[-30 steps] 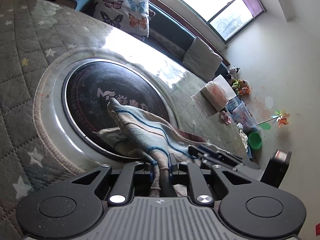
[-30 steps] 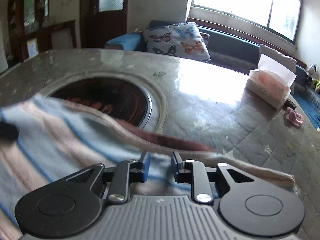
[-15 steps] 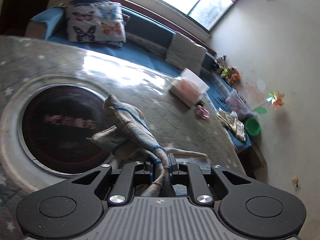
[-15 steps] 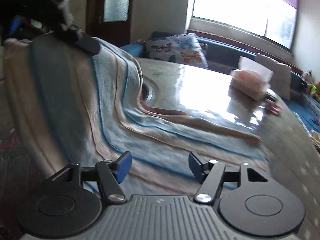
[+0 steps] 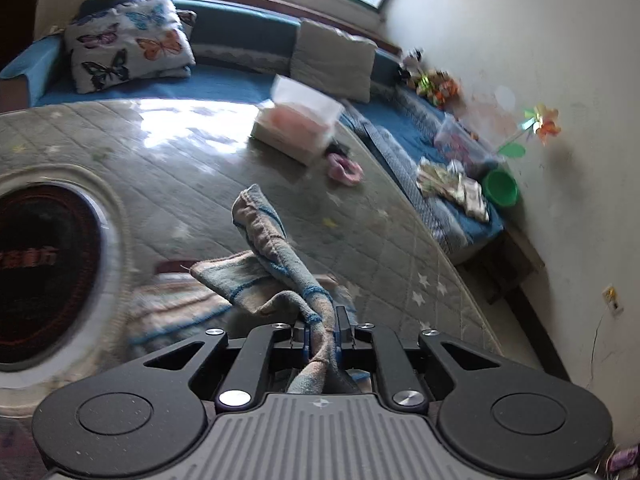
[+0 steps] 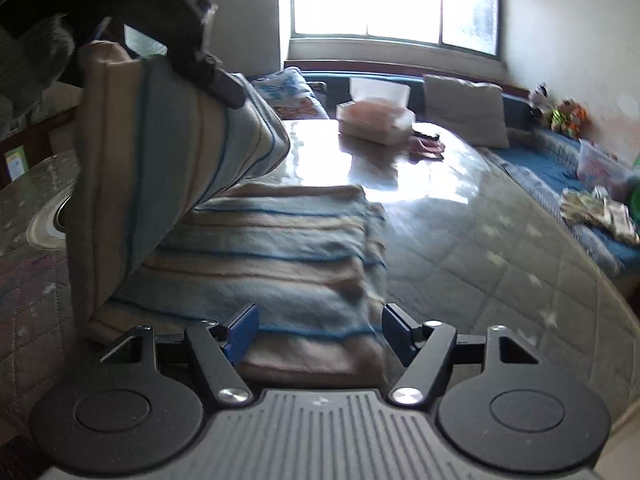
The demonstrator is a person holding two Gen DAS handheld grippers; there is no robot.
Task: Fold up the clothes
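A beige and blue striped cloth (image 6: pixel 280 256) lies partly flat on the quilted table (image 6: pixel 500 248). My left gripper (image 5: pixel 322 328) is shut on a bunched edge of the cloth (image 5: pixel 276 264) and holds it up off the table. In the right wrist view the left gripper (image 6: pixel 208 68) shows at the upper left with the lifted flap (image 6: pixel 160 168) hanging from it. My right gripper (image 6: pixel 318 332) is open, its jaws wide apart just above the near edge of the flat part.
A tissue box (image 5: pixel 296 128) and a pink hair tie (image 5: pixel 345 168) sit at the table's far side. A round dark inset (image 5: pixel 44 272) is on the left. A blue bench with a butterfly pillow (image 5: pixel 128 44) and a green bowl (image 5: pixel 500 188) lies beyond.
My right gripper has opened and let go of the cloth. My left gripper has swung to the right, carrying its held edge up and over the flat part.
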